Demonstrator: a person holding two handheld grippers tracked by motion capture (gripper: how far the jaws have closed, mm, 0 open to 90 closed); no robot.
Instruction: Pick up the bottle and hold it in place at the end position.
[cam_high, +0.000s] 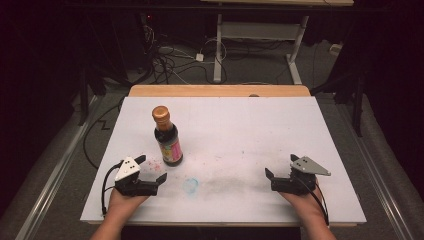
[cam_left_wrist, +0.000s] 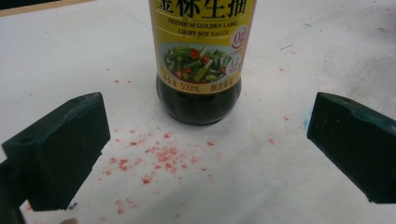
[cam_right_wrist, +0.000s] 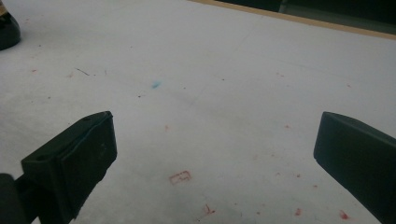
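While both tools (cam_high: 151, 168) (cam_high: 281, 165) gape empty near the table's (cam_high: 250, 120) front edge, the bottle (cam_high: 167, 137) stands left

A white table top (cam_high: 260, 130) bears red specks (cam_left_wrist: 159, 156) and a blue smudge (cam_high: 190, 185).

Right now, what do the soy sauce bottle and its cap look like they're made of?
The bottle looks like clear glossy glass or plastic, since dark sauce shows through below a shiny yellow label. Its cap looks like smooth plastic with a coppery sheen.
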